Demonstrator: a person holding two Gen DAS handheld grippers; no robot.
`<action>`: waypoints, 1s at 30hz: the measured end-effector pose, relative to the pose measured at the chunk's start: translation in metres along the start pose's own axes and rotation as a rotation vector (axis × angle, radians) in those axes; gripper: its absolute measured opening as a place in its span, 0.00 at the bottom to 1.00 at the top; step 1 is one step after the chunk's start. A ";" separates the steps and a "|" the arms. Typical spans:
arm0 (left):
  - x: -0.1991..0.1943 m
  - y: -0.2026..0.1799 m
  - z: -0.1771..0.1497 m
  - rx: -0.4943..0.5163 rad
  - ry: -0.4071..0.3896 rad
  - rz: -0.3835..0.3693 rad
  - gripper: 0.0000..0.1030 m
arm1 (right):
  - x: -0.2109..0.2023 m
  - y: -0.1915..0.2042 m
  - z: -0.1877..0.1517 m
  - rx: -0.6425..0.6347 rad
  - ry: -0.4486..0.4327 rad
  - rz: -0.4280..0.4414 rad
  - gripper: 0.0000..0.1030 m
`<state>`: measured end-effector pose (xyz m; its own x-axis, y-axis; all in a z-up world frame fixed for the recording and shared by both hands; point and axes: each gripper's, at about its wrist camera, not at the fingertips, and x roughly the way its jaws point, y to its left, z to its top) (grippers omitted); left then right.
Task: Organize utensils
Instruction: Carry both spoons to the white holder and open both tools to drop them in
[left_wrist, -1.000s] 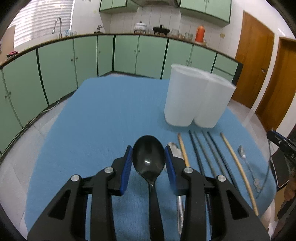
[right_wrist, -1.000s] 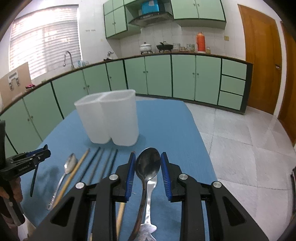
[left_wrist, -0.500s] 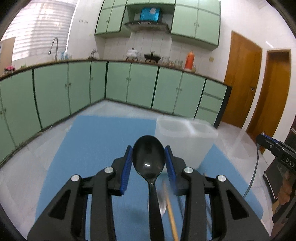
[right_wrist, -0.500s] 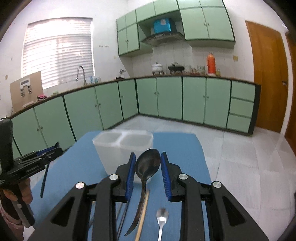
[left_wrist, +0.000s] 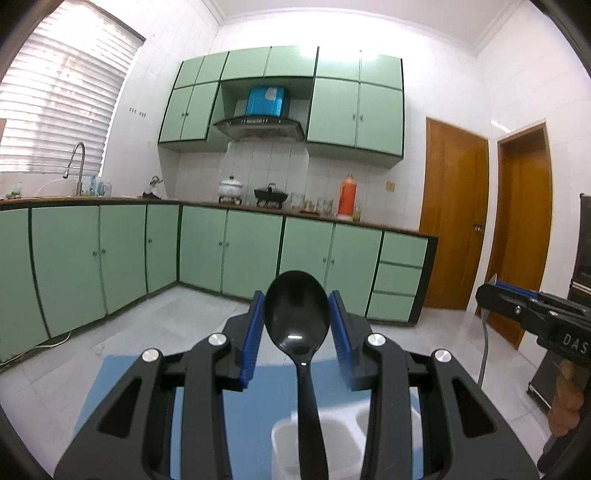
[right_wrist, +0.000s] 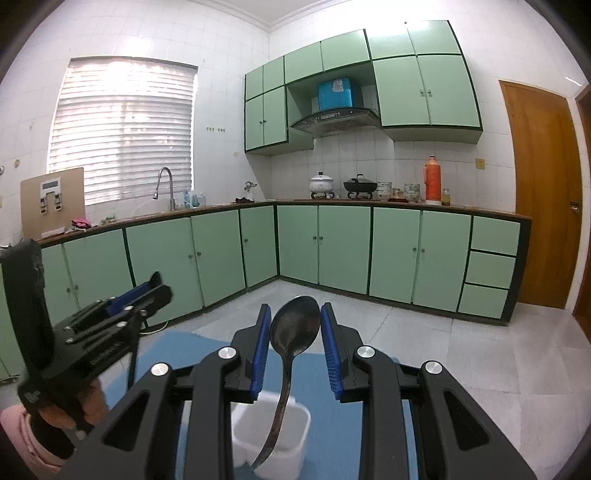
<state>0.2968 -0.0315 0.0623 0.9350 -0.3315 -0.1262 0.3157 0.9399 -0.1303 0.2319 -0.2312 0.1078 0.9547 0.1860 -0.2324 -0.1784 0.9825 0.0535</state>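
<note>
My left gripper (left_wrist: 296, 332) is shut on a black plastic spoon (left_wrist: 296, 306), bowl up between the blue pads, handle hanging down. Beneath it, at the bottom of the left wrist view, stands the white two-compartment holder (left_wrist: 332, 435). My right gripper (right_wrist: 295, 332) is shut on a metal spoon (right_wrist: 295, 325) whose handle hangs over the same holder (right_wrist: 273, 435). Both grippers are raised well above the blue mat (left_wrist: 140, 373) and point nearly level. Each shows in the other's view: the right gripper (left_wrist: 487, 291) at the right edge, the left gripper (right_wrist: 159, 286) at the left.
The blue mat (right_wrist: 177, 350) ends a short way beyond the holder, with tiled floor (right_wrist: 461, 350) past it. Green cabinets (left_wrist: 251, 251) line the far walls and two wooden doors (left_wrist: 454, 218) stand on the right. A hand (right_wrist: 88, 402) grips the left tool.
Both grippers have risen from the mat with their spoons and tipped up toward level. The utensils lying on the mat have left view, and the holder has dropped to the bottom edge.
</note>
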 end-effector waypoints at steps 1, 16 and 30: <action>0.006 0.001 -0.001 -0.008 -0.006 -0.013 0.33 | 0.006 0.000 0.001 -0.002 -0.002 -0.005 0.26; 0.057 0.017 -0.054 -0.036 0.085 -0.052 0.33 | 0.089 -0.004 -0.052 0.012 0.108 -0.060 0.26; 0.021 0.027 -0.073 -0.056 0.196 -0.029 0.56 | 0.077 0.002 -0.091 0.020 0.199 -0.021 0.29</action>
<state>0.3133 -0.0196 -0.0159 0.8744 -0.3734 -0.3099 0.3278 0.9254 -0.1902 0.2835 -0.2142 0.0016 0.8919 0.1658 -0.4208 -0.1523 0.9861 0.0658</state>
